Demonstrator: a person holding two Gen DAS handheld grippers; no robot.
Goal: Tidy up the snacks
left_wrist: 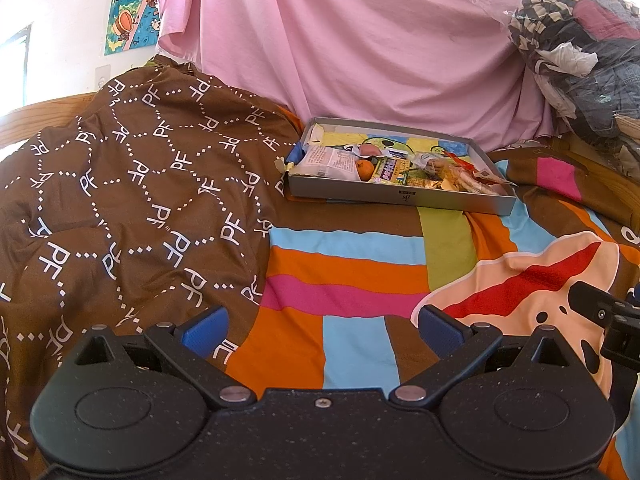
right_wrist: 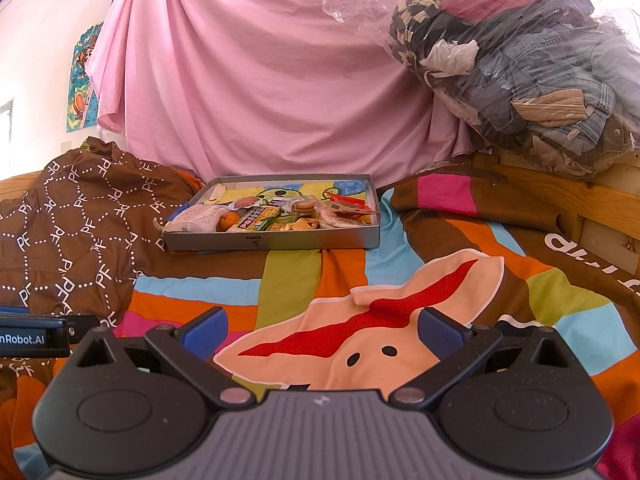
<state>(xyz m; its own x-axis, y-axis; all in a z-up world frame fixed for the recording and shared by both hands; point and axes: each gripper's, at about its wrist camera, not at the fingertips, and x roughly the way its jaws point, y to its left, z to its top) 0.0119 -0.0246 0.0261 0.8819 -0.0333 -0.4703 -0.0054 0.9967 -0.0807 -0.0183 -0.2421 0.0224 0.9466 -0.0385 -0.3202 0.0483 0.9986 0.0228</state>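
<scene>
A pink sheet (right_wrist: 260, 80) hangs behind the bed (right_wrist: 460, 280), where our striped cover meets a brown quilt (left_wrist: 120, 200). A bag of clothes (right_wrist: 520, 72) sits at right. Near the sheet lies the grey tray (right_wrist: 280, 238) holding the snacks (right_wrist: 276, 214), an orange (left_wrist: 365, 169) among them. Our left gripper (left_wrist: 322, 330) and right gripper (right_wrist: 322, 330) hover well short, jaws spread, empty.

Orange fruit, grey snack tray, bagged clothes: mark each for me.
orange fruit (left_wrist: 365, 169), left wrist view, its rounded front.
grey snack tray (right_wrist: 280, 240), right wrist view, bare front wall.
bag of clothes (right_wrist: 532, 76), right wrist view, denim behind the plastic.
</scene>
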